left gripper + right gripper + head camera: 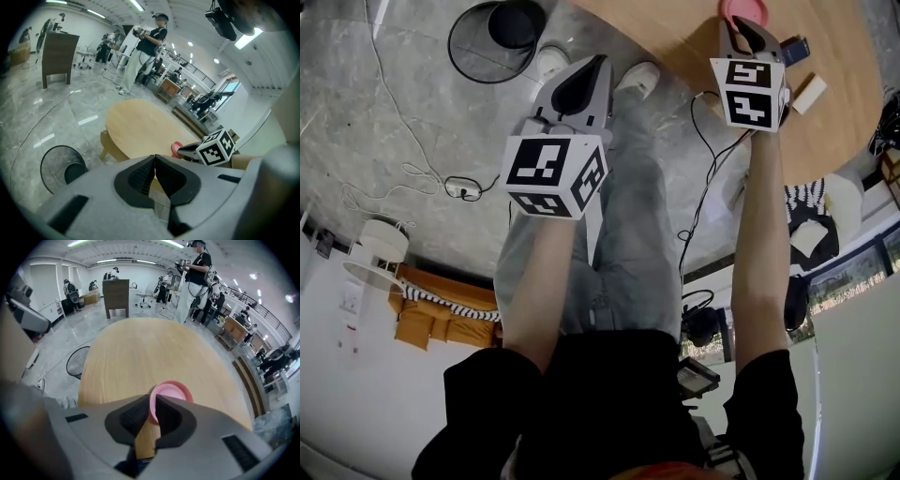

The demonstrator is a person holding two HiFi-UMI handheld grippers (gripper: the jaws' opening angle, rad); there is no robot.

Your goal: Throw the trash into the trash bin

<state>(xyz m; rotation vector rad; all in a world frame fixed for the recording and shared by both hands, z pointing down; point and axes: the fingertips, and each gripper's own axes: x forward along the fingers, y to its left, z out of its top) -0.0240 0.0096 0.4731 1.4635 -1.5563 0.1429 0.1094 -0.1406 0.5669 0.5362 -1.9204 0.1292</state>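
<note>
Left gripper [154,158] closed, right gripper [153,401] pinching plate [172,391]

In the head view the top edge cuts off the pink dish [750,7], and the right gripper [741,23] covers its near side. The table [689,28] runs past the top and right edges. The inside of the bin [514,23] is too dark to read. A dark thing [795,49] and a white block [811,94] on the table are too small to name. In the right gripper view the dish's near rim is lost between the jaws. In the left gripper view only a sliver of the dish shows behind the right gripper, and people far off [104,50] are too small to make out.
</note>
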